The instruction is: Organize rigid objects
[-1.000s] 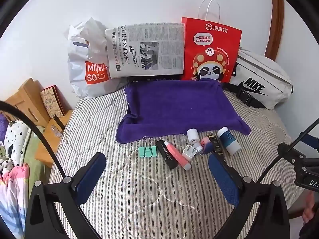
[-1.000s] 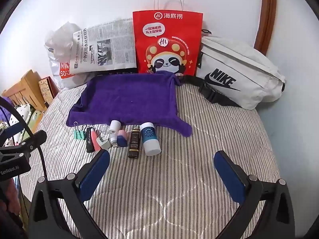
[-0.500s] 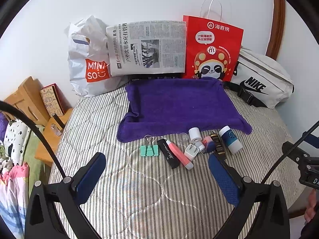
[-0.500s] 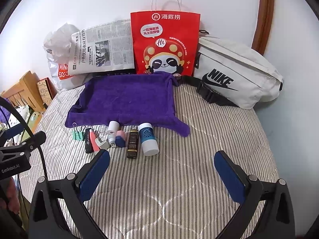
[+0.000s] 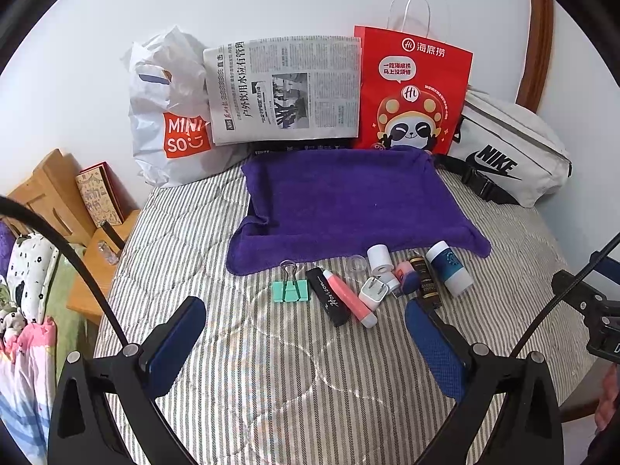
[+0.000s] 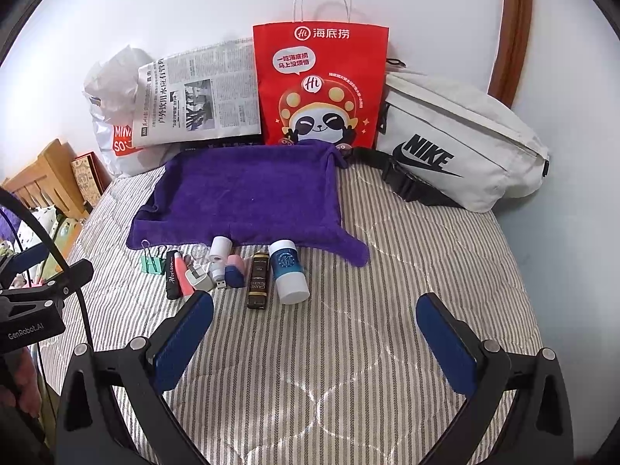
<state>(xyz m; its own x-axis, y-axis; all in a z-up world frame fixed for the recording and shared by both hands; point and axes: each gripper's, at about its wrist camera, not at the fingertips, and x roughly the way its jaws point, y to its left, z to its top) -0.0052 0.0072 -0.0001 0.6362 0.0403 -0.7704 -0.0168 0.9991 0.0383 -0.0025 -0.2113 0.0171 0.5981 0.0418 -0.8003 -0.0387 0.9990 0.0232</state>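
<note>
- Against the frame a second ago, the whole scene sits a little lower and nearer in both views; nothing on the striped bed [image 5: 294,368] has shifted.
- The purple towel [image 5: 348,205] lies spread flat, with the red paper bag [image 6: 321,89], newspaper [image 5: 286,89] and white waist bag [image 6: 457,143] behind it as before.
- Left gripper [image 5: 306,343] hangs above the bedding with jaws spread wide, nothing between them; right gripper [image 6: 316,343] likewise released and empty.
- The task's items lie in a row just beside the towel's near edge: blue-and-white bottle [image 6: 288,273], dark box [image 6: 258,281], black case [image 5: 329,296], pink tube [image 5: 348,298], mint binder clip [image 5: 290,288], white charger plug [image 5: 372,292].
- Between plug and box, small pieces crowd and overlap; one looks like a USB stick [image 6: 217,277], though it is hard to make out.
</note>
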